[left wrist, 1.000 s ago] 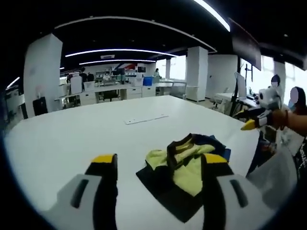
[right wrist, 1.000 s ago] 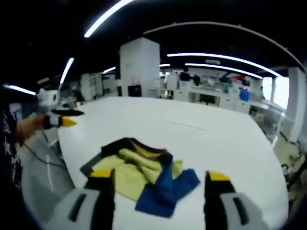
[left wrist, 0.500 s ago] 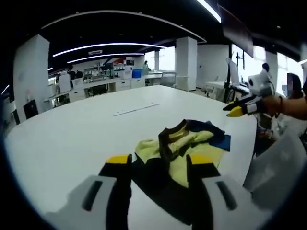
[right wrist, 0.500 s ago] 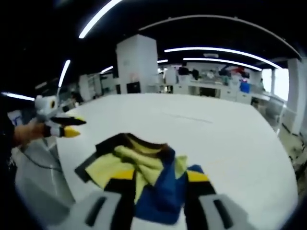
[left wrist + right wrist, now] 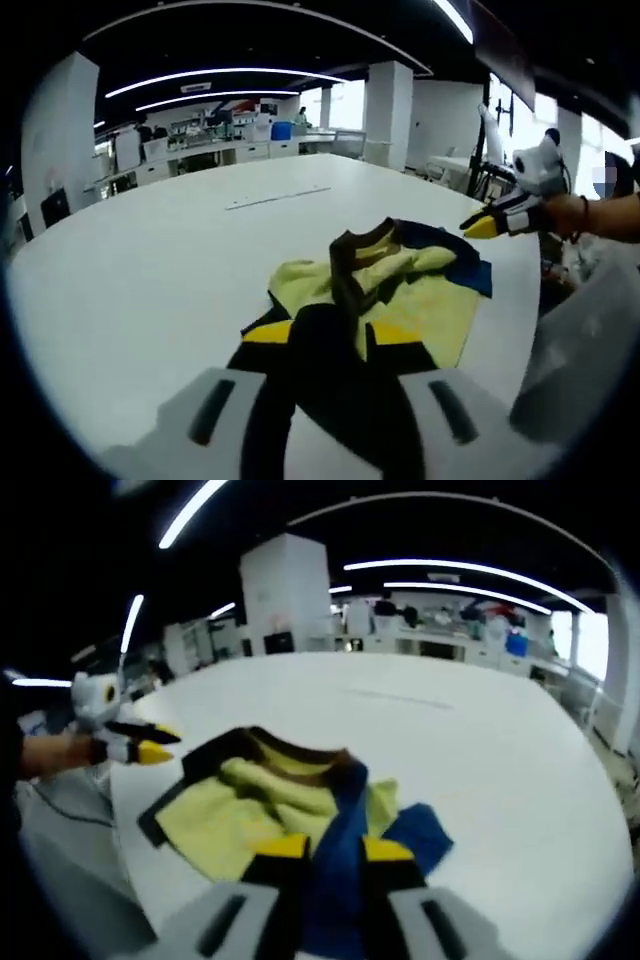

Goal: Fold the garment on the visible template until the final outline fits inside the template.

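1. While both grippers sit at opposite edges of the crumpled yellow, black and blue garment [image 5: 385,290], we read each as pinching fabric, though the contact itself is hard to see.
2. Our left gripper [image 5: 328,335], at the bottom centre of the left gripper view, has its yellow-tipped jaws drawn close around a dark fold of the cloth.
3. Our right gripper [image 5: 335,850], at the bottom centre of the right gripper view, has its jaws narrowed on the blue strip of the same cloth.
4. We see the garment bunched near the edge of the white round table [image 5: 150,250], lying directly ahead of each gripper, between the two.
5. We judge its long axis to run roughly from one gripper to the other, so pulling apart should spread it.
6. Neither hand is clearly nearer; both are at the cloth.
7. No template outline is clear to us on the table.
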Motion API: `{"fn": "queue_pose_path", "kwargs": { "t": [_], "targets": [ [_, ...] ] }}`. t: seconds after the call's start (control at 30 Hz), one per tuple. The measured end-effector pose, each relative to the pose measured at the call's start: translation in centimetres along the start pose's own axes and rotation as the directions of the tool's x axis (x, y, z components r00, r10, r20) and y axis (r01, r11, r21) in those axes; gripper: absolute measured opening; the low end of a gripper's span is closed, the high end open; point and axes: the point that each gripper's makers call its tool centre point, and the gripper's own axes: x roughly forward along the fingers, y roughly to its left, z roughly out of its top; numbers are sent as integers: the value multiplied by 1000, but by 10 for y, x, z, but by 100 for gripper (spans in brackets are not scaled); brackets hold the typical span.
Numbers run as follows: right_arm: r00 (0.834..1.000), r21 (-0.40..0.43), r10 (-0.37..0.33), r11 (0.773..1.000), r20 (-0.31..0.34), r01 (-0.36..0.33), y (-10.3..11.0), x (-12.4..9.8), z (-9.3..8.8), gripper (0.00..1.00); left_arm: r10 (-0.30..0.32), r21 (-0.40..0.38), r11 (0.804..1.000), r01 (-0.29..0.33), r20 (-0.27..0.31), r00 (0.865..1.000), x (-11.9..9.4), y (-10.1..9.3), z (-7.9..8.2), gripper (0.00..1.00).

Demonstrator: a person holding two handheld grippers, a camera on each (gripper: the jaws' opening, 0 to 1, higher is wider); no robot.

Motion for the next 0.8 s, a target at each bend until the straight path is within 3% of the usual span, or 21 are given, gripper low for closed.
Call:
{"fn": "queue_pose_path", "kwargs": {
  "t": [0.27, 0.37, 0.43, 0.53, 0.7, 0.8],
  "targets": [
    [999, 38, -17, 999, -47, 19, -4, 18, -17, 7, -19, 17, 1000, 20, -48, 999, 11, -2, -12, 13],
    [998, 29, -33, 999, -56, 35, -5, 18, -20, 0, -39, 10, 999, 40, -75, 996, 15, -5, -18, 6],
    [997, 24, -45, 999, -65, 47, -6, 17, -21, 0, -32, 5, 999, 32, -110, 993, 17, -4, -25, 4],
    [997, 44, -49, 998, -65, 52, -9, 15, -22, 0, -27, -12, 1000, 26, -118, 993, 18, -1, -29, 1],
    [997, 54, -57, 997, -50, 60, -12, 11, -21, 0, -27, -30, 999, 24, -114, 993, 16, 1, -27, 0],
    [997, 41, -63, 997, -45, 65, -13, 7, -18, 0, -23, -24, 999, 21, -94, 995, 12, 0, -18, 0]
  ]
}}
